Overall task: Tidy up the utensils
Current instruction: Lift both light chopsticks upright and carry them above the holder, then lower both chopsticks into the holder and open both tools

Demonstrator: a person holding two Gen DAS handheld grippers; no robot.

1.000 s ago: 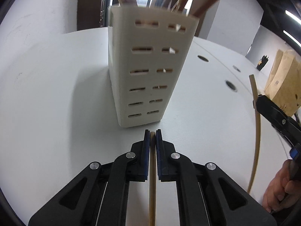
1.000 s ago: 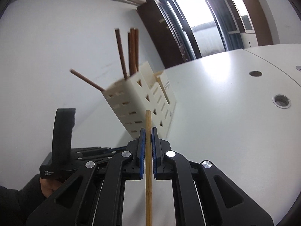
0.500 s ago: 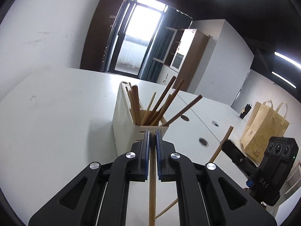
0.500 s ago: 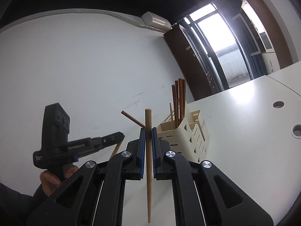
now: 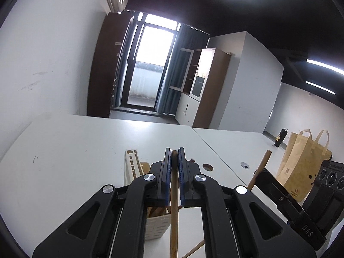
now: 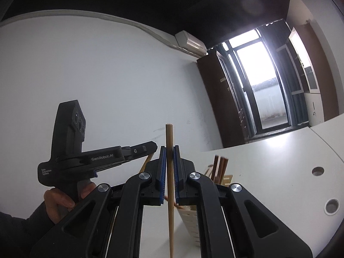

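My left gripper is shut on a wooden chopstick that runs down between its blue pads. Below and behind it stands the white slotted utensil holder, partly hidden by the jaws, with brown sticks inside. My right gripper is shut on a second wooden chopstick, whose top pokes above the pads. The holder with dark chopsticks shows low behind the right jaw. The left gripper appears at left in the right wrist view, and the right gripper at right in the left wrist view.
A white table with round cable holes spreads below. A brown paper bag stands at the right. A hand holds the left tool. White wall to the left, window door and cabinets behind.
Both grippers have risen with their chopsticks and tilted upward. The holder has sunk from the middle of each view to the bottom, and the room now fills the frames.
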